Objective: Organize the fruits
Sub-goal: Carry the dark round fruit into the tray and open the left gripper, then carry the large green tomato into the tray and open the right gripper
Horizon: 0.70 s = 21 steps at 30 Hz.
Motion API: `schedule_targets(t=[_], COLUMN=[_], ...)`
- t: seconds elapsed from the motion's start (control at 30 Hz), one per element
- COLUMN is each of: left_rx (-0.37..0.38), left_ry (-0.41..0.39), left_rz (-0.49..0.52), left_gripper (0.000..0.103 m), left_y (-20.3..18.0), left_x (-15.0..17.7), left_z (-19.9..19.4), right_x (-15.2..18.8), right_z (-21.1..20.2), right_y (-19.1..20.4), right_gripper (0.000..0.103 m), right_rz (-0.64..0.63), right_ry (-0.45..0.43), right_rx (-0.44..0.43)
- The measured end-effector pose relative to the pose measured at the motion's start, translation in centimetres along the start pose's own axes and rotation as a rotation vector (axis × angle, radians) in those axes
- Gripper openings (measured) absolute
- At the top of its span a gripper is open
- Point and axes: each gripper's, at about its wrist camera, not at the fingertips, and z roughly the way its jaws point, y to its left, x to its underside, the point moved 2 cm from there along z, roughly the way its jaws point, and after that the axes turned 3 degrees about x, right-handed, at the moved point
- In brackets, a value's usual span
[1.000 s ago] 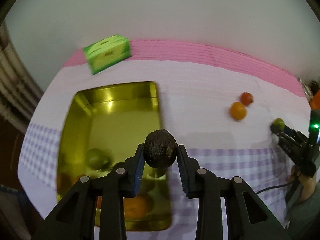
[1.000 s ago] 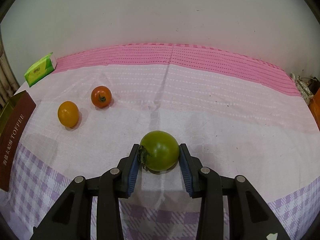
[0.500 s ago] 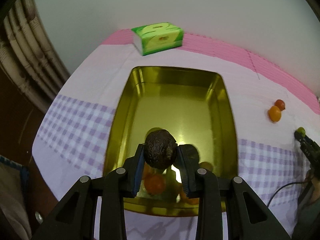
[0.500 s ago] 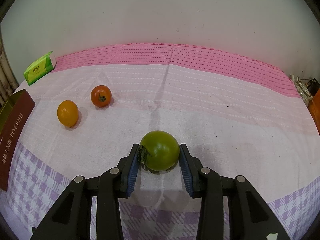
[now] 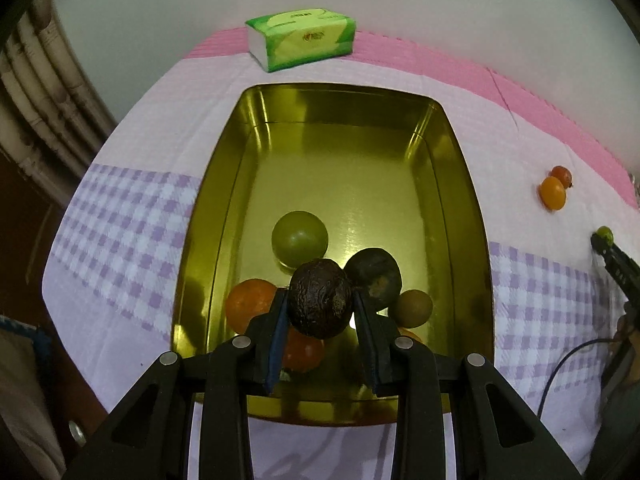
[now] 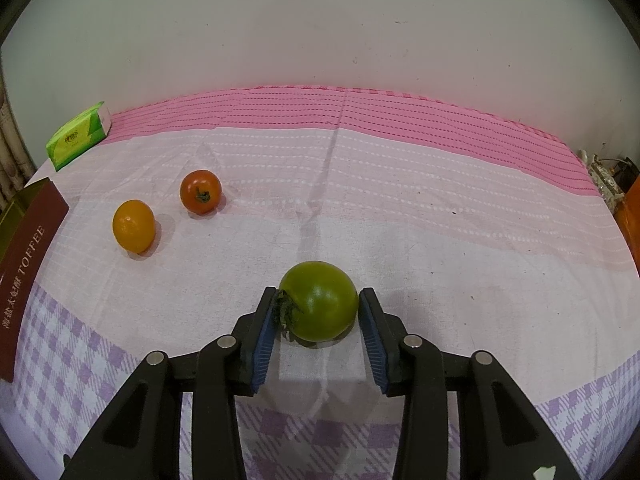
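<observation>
My left gripper [image 5: 320, 308] is shut on a dark wrinkled fruit [image 5: 320, 303] and holds it over the near end of a gold tin [image 5: 460, 184]. The tin holds a green fruit [image 5: 299, 238], a second dark fruit [image 5: 376, 274], a brown fruit [image 5: 412, 307] and orange fruits [image 5: 250, 300]. My right gripper [image 6: 318, 312] is shut on a green tomato [image 6: 320, 300] that rests on the tablecloth. An orange fruit [image 6: 133, 225] and a red tomato [image 6: 200, 191] lie to its far left; both also show in the left wrist view [image 5: 553, 193].
A green tissue pack [image 5: 301, 38] stands behind the tin near the wall; it also shows in the right wrist view [image 6: 78, 135]. The tin's brown "TOFFEE" side [image 6: 24, 276] is at the left edge. The table drops off at the left and near sides.
My left gripper has swung with the dark fruit from the tin's right rim to over its near end and moved lower. The right gripper and green tomato have stayed still.
</observation>
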Motion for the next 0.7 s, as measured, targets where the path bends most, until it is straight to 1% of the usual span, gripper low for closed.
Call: schedule_targets(t=[0.13, 0.3, 0.4, 0.7], left_rx=[-0.004, -0.007, -0.006, 0.007], left_ry=[0.018, 0.014, 0.010, 0.015], left_rz=[-0.006, 0.007, 0.014, 0.014], left_gripper=[0.033, 0.033, 0.033, 0.035], left_y=[0.24, 0.20, 0.12, 0.36], left_x=[0.02, 0.03, 0.01, -0.18], left_z=[0.77, 0.91, 0.97, 0.92], right_x=[0.05, 0.04, 0.04, 0.08], right_z=[0.03, 0.03, 0.04, -0.02], right_y=[-0.13, -0.07, 0.01, -0.06], right_gripper=[0.040, 0.040, 0.042, 0.042], right_rz=[0.000, 0.001, 0.000, -0.002], right_ry=[0.000, 0.000, 0.001, 0.000], right_rx=[0.001, 0.000, 0.000, 0.002])
